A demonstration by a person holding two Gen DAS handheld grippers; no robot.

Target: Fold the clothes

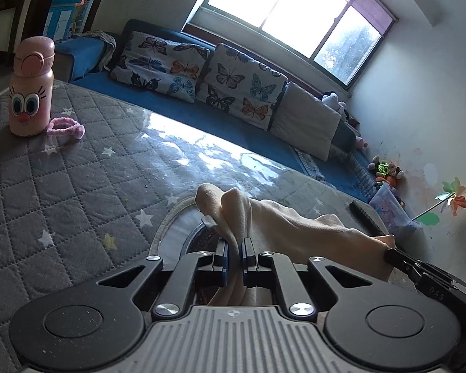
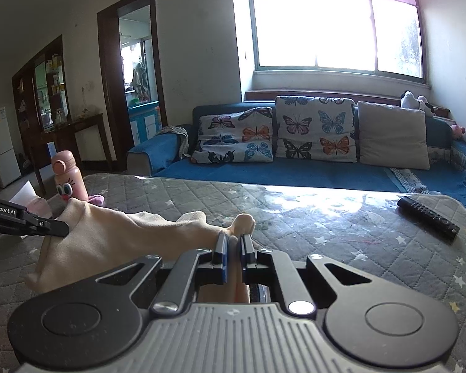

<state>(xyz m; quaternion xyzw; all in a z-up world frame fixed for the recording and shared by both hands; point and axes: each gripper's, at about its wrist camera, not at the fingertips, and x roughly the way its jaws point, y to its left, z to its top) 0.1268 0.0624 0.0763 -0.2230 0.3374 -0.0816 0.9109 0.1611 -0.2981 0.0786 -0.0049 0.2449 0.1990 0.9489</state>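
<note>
A cream garment (image 1: 298, 227) is hanging stretched above a grey quilted table (image 1: 77, 161), its long axis running sideways between two grippers. The left gripper (image 1: 234, 242) is clamping one end, the right gripper (image 2: 233, 244) is clamping the other, each equally near its own end

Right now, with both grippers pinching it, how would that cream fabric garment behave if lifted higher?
The cream fabric garment would likely stay floppy: it sags between the left gripper and the right gripper. It looks light, since small pinches bunch it easily. It seems soft rather than slippery, so both grips should probably hold.
</note>
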